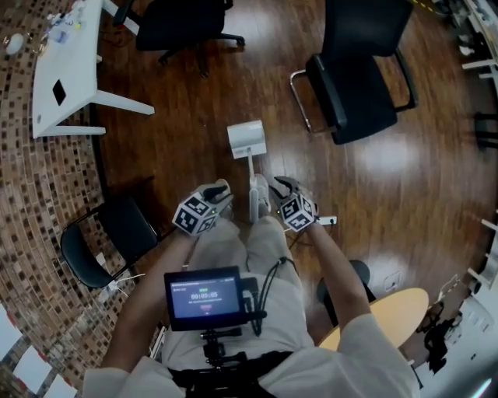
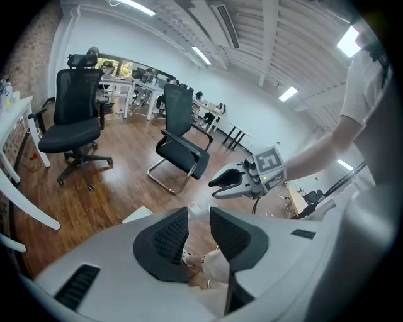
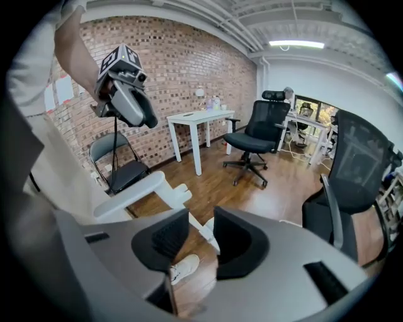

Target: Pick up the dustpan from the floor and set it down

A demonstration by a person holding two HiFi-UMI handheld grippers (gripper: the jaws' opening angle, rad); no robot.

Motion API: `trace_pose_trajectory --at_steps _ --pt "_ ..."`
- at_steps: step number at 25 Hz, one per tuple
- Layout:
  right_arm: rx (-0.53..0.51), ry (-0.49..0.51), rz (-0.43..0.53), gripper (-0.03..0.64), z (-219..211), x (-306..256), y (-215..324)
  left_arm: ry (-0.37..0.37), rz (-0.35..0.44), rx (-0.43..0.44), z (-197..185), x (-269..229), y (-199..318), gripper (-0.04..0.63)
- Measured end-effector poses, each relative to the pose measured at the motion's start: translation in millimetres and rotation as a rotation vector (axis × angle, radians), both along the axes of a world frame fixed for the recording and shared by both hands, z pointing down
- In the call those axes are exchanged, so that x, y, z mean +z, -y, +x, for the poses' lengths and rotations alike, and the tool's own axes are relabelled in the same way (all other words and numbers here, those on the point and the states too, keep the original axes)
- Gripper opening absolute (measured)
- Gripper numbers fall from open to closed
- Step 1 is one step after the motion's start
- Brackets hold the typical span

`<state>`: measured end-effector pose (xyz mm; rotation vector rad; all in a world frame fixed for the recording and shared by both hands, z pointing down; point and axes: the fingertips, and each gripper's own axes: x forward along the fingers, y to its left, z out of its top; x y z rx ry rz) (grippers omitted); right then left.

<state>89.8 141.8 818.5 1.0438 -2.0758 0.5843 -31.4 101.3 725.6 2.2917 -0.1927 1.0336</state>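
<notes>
A white dustpan (image 1: 247, 138) stands on the wooden floor, its long handle (image 1: 254, 196) rising toward me between both grippers. My left gripper (image 1: 221, 191) hangs just left of the handle top, and its jaws (image 2: 198, 231) stand a little apart with only floor and a shoe behind them. Close on the handle's right is my right gripper (image 1: 280, 186). In the right gripper view the white handle (image 3: 135, 192) runs from the left down into the gap of the right gripper (image 3: 200, 242); the pads do not visibly press on it.
A black cantilever chair (image 1: 354, 82) stands right of the dustpan and a black swivel chair (image 1: 183, 23) beyond it. A white table (image 1: 66, 70) and a folding chair (image 1: 109, 241) sit by the brick wall at left. A round wooden table (image 1: 393, 315) is behind me at right.
</notes>
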Motion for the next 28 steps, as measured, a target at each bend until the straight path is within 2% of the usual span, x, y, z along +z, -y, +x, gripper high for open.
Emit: trace_pose_trajectory --at_steps 13,23,28 --pt "-0.309 -0.092 -0.037 0.135 -15.8 59.0 -2.9 0.038 -0.002 0.007 33.0 20.2 -10.5 0.107" --pt "-0.441 -0.186 -0.026 0.135 -29.0 94.7 4.6 0.079 -0.044 -0.015 35.9 37.5 -23.5 0.107" --pt "-0.450 -0.209 -0.012 0.135 -32.9 105.7 11.8 0.066 -0.062 -0.056 44.5 39.5 -22.7 0.107"
